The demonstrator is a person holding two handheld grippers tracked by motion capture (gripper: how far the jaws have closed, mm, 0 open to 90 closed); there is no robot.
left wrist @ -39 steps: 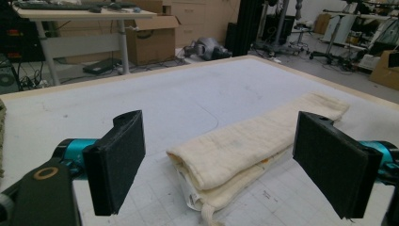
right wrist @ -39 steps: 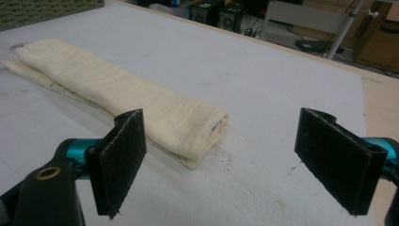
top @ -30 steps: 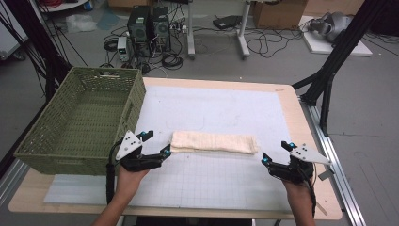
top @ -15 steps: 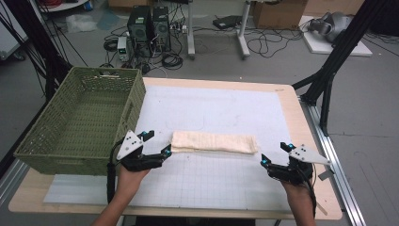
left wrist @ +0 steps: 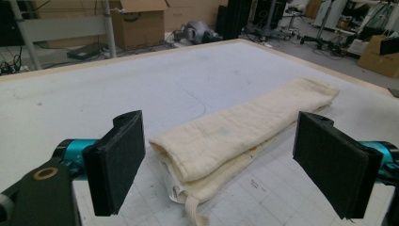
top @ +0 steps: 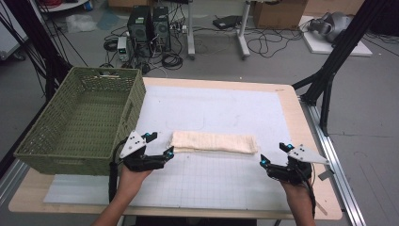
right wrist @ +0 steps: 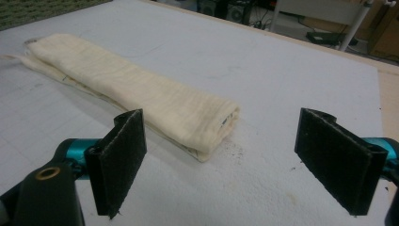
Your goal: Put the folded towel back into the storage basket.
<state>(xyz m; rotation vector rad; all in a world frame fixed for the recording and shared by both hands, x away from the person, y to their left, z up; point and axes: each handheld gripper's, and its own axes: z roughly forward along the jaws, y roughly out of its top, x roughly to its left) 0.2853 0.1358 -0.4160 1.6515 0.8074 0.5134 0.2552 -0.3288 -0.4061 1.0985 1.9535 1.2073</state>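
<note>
The folded towel (top: 214,142) lies on the table (top: 221,106) with its long axis running straight from one tool to the other, so each tool faces one short end. The left tool (top: 160,157) is the nearer: its jaws stand wide, holding nothing, and the towel's left end lies just ahead of them, centred in the gap, as the left gripper view shows (left wrist: 211,146). The right tool (top: 269,165) is likewise spread wide and empty, but the towel's right end sits a little farther off, ahead and slightly toward its left jaw (right wrist: 141,99). From either tool the towel stretches away lengthwise rather than across the jaws. The basket (top: 75,122) stands beside the left tool, on its outer side, away from the towel. I judge the left end the readier grasp.
</note>
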